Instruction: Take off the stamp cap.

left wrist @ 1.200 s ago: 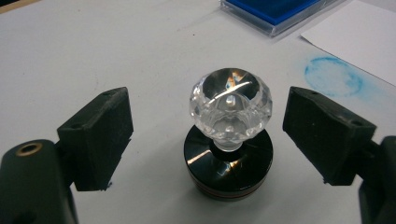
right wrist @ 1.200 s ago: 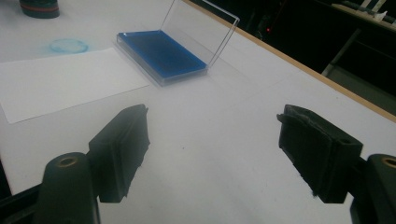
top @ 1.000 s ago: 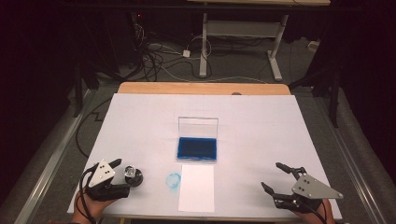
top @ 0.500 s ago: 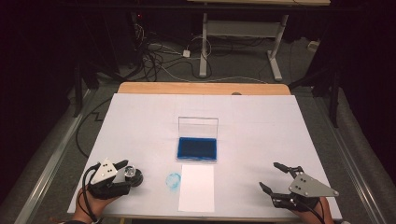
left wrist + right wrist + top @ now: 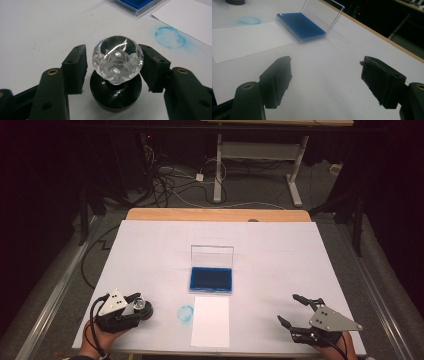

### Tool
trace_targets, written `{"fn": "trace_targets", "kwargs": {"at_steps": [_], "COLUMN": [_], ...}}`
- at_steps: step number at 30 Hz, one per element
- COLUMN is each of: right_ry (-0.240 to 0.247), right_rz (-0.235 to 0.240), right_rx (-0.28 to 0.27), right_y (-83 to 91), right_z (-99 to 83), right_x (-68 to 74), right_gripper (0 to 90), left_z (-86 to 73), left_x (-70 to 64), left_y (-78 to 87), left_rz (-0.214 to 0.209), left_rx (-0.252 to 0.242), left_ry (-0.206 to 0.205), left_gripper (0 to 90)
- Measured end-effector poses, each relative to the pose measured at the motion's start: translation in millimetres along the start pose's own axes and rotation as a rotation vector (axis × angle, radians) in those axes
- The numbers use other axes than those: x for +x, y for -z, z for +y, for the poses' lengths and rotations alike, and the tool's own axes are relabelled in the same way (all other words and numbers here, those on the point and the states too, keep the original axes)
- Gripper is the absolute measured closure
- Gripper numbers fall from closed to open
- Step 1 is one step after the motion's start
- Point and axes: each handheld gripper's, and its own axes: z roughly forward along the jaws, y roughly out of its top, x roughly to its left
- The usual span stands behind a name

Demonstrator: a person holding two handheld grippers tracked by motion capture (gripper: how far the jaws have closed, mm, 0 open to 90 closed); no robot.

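A clear faceted crystal knob (image 5: pixel 117 58) tops a glossy black round base (image 5: pixel 115 93). The open clear plastic case's ink pad (image 5: pixel 211 279) is deep blue; a pale blue round smudge (image 5: pixel 186 312) marks the white table cover (image 5: pixel 150 250).

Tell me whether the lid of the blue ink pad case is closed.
No. In the high view the ink pad case has its clear lid standing upright behind the exposed blue pad.

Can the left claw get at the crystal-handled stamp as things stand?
Probably yes: the left claw already straddles the stamp, one pad touching its clear knob, the other a small gap away. Nothing lies between them.
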Motion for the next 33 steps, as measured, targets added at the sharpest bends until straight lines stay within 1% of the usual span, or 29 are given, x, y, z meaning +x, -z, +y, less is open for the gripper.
{"fn": "trace_targets", "kwargs": {"at_steps": [2,3,4,6,8,11,13,14,15,16,24,27,30,31,33], "right_ry": [0.003,0.003,0.007,0.007,0.014,0.013,0.017,0.019,0.02,0.02,0.026,0.025,0.025,0.026,0.027], "right_rz": [0.003,0.006,0.008,0.01,0.009,0.007,0.012,0.012,0.011,0.011,0.017,0.019,0.019,0.02,0.019], "right_rx": [0.003,0.004,0.009,0.009,0.006,0.006,0.008,0.008,0.008,0.009,0.018,0.022,0.025,0.027,0.031], "right_y": [-1.1,-1.9,-3.1,-3.1,-2.2,-1.7,-1.4,-1.4,-1.5,-1.5,-3.2,-2.7,-3.0,-2.9,-2.8], "right_z": [0.3,0.2,0.1,0.0,0.1,-0.1,-0.4,-0.6,-0.6,0.1,-0.1,-0.5,-0.9,-1.1,-1.5], "right_x": [0.0,0.0,0.4,0.8,1.2,1.1,1.4,1.5,1.5,1.8,2.6,2.6,2.9,3.0,3.0], "right_gripper": [23.8,23.8,23.8,23.8,23.8,23.8,23.8,23.8,23.8,23.8,23.8,23.8,23.8,23.8,23.8], "left_z": [-1.1,-1.6,-1.1,-0.7,-0.4,0.3,0.9,1.2,1.3,1.6,3.7,4.9,5.9,5.8,5.7], "left_x": [1.4,2.0,1.5,0.7,-0.6,0.5,-0.3,-0.6,-0.3,0.0,-1.1,-0.6,-1.2,-1.0,-1.3], "left_y": [0.1,0.5,0.9,0.5,0.2,0.9,1.2,1.9,3.0,3.6,2.9,2.7,1.8,1.3,0.2], "left_rz": [-0.005,-0.015,-0.018,-0.02,-0.012,-0.013,-0.006,-0.003,-0.009,-0.014,0.002,0.0,-0.001,-0.008,-0.006], "left_rx": [0.006,0.002,0.0,0.005,0.006,0.007,0.012,0.004,-0.004,-0.005,0.0,-0.006,-0.006,-0.003,0.006], "left_ry": [0.005,0.01,0.007,0.004,0.002,0.005,-0.003,-0.003,0.002,0.002,-0.013,-0.01,-0.017,-0.021,-0.023], "left_gripper": [47.0,48.0,52.5,52.6,52.9,53.2,53.2,53.3,53.3,53.3,53.4,53.3,53.3,53.2,53.1]}}
